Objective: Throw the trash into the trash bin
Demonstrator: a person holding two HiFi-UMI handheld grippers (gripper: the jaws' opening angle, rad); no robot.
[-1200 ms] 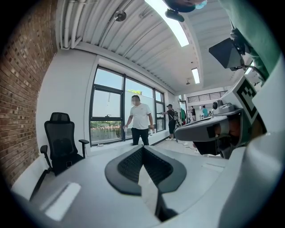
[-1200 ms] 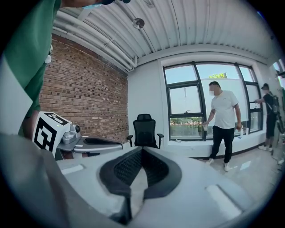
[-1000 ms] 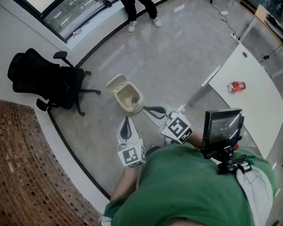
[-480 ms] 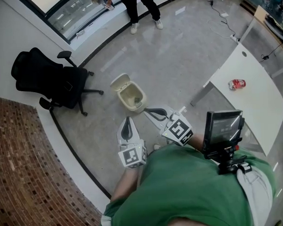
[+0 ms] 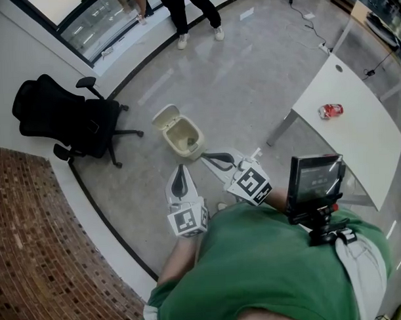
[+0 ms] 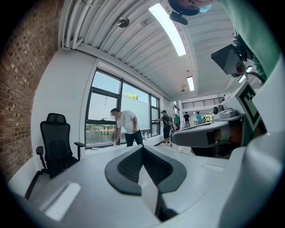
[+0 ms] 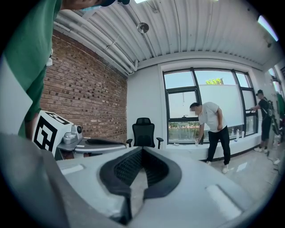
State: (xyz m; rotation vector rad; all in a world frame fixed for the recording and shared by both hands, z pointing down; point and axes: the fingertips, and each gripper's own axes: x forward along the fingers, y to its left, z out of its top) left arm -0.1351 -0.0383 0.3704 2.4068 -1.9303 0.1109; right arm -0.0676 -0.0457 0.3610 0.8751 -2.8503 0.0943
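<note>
A: Your left tool (image 5: 180,171) is squeezed tight with nothing in it. Your right tool (image 5: 209,156) is the same, its pads pressed together on air.

B: Yes, and you hold both out almost flat in front of you. The tip of your right one is just beside the trash bin (image 5: 176,132) on the floor.

A: The bin's lid (image 5: 165,116) is tipped back. Its mouth faces up at you, so things can drop straight in. I cannot tell what lies at the bottom.

B: The trash I can see is a red can (image 5: 330,110). It lies on its side on the white table (image 5: 357,144), well apart from the bin.

A: So your empty tools fit two stories. You may have let something fall into the bin, or you may be about to go and pick something up.

B: Either way, I think that can is not where the task wants it while it sits up on the table.
</note>
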